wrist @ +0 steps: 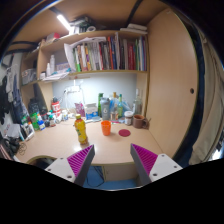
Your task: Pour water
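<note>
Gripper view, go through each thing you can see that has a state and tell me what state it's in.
Gripper: open, holding nothing, fingers apart above the desk's near edge.
Yellow bottle: upright on the desk, beyond the fingers, untouched.
Orange cup: upright on the desk, right of the yellow bottle; contents cannot be seen.
Books: standing in a row on the shelf.
Ceiling light: on.

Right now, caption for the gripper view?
Open gripper short of desk, yellow bottle and orange cup ahead.

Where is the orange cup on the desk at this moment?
In the gripper view, the orange cup stands on the desk, beyond the open fingers, just right of the yellow bottle.
</note>
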A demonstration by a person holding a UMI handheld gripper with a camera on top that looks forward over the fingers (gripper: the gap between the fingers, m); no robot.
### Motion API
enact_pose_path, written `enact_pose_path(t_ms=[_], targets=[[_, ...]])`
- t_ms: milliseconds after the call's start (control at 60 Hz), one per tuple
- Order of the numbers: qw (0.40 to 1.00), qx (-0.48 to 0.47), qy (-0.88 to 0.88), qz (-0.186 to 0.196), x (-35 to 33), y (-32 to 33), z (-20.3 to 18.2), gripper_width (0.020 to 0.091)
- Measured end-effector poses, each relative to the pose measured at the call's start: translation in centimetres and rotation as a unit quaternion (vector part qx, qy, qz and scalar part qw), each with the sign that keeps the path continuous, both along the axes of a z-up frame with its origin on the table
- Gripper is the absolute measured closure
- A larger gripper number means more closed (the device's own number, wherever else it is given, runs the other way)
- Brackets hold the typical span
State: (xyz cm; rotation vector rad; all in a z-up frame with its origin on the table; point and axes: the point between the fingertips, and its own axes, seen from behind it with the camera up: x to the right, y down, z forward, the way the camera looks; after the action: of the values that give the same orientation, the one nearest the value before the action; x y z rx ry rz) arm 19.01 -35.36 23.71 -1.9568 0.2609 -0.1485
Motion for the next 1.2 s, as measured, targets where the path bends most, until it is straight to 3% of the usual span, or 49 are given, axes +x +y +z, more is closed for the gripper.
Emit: enact_pose_path(t_ms=[250, 433, 633, 867, 1000, 1200], targets=[[0.999, 0.022, -0.031, -0.037, -0.6, -1.5, 3.3, 0.0305], [0.998, 0.026, -0.036, -0.038, -1.3, 0.2, 2.4, 0.0304], [0.998, 0.048, -0.042, 0.018, -4.7, 7.0, -1.7, 0.0304], [0.992, 0.056, -0.037, 0.109, -10.8, 22.4, -10.9, 0.0302], [0.988, 0.063, -0.029, 0.137, -12.8, 30.3, -14.6, 0.0301], [0.986, 0.074, -0.015, 0.152, -13.7, 37.8, -16.5, 0.0311]])
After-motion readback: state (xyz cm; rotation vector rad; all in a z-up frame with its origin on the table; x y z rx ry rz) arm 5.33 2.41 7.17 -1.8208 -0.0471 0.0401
